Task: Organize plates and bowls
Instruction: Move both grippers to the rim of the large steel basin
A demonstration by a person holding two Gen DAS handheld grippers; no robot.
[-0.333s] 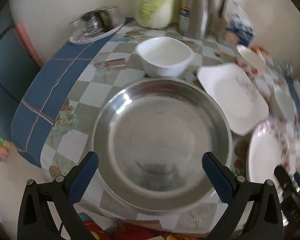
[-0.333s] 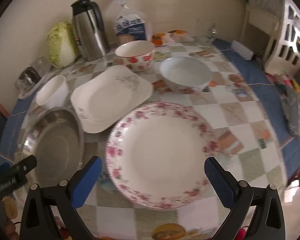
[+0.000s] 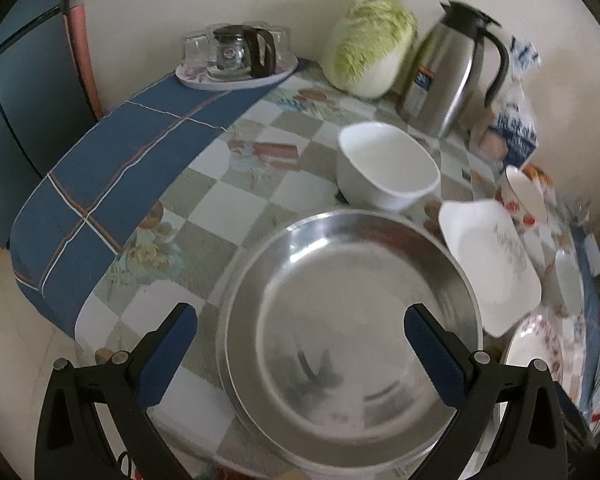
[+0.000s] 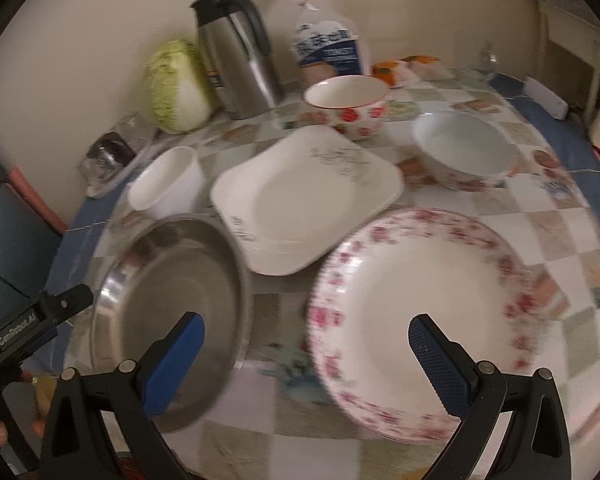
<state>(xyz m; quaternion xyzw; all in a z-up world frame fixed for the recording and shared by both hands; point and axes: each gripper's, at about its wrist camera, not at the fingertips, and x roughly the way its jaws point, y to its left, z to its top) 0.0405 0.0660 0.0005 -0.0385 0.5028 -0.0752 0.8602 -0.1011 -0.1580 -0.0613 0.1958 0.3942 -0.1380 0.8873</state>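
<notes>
2 wide-open, empty grippers are hovering over unsorted dishes: the left gripper (image 3: 300,354) facing the steel pan (image 3: 350,340), the right gripper (image 4: 306,364) approaching the floral plate (image 4: 428,312), likely for stacking.

Steel basin (image 3: 352,320) under my left gripper (image 3: 300,354) is brushed metal, shiny with dull scuffs. Flowered plate (image 4: 420,316) lower right in my right view looks like glossy glazed ceramic, same for the square plate (image 4: 304,196). Thermos jug (image 3: 444,76) upper right is polished metal. The surface (image 3: 204,208) wears a slick, wipe-clean checked cloth.
</notes>
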